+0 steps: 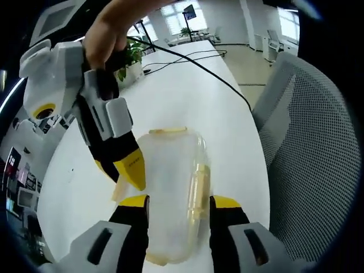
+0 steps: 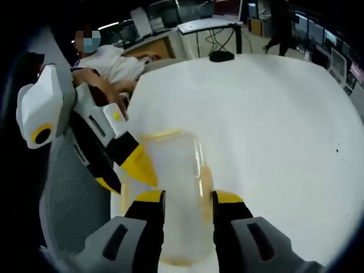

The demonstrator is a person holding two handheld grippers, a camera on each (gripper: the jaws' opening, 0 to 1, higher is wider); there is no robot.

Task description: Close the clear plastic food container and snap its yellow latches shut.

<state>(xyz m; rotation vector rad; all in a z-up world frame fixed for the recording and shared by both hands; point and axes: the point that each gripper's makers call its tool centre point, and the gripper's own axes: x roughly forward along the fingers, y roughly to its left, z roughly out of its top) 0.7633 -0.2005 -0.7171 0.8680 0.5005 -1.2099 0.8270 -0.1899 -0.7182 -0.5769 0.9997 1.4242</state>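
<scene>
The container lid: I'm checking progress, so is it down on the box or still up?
Down: the lid lies flat over the clear container. Whether the yellow latches are snapped, cannot tell.

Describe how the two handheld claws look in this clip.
Both match: the left claw and right claw have black jaws with yellow tips and grey-white bases with dark slots. Seen from the side, each has a white body with a yellow-ringed round part. A person's bare hand grips one.

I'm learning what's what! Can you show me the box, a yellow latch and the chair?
box [image 1: 170, 187], left gripper view, middle of its clear lid
latch [image 1: 200, 187], left gripper view, on its long strip
chair [image 1: 318, 148], left gripper view, mesh backrest
</scene>
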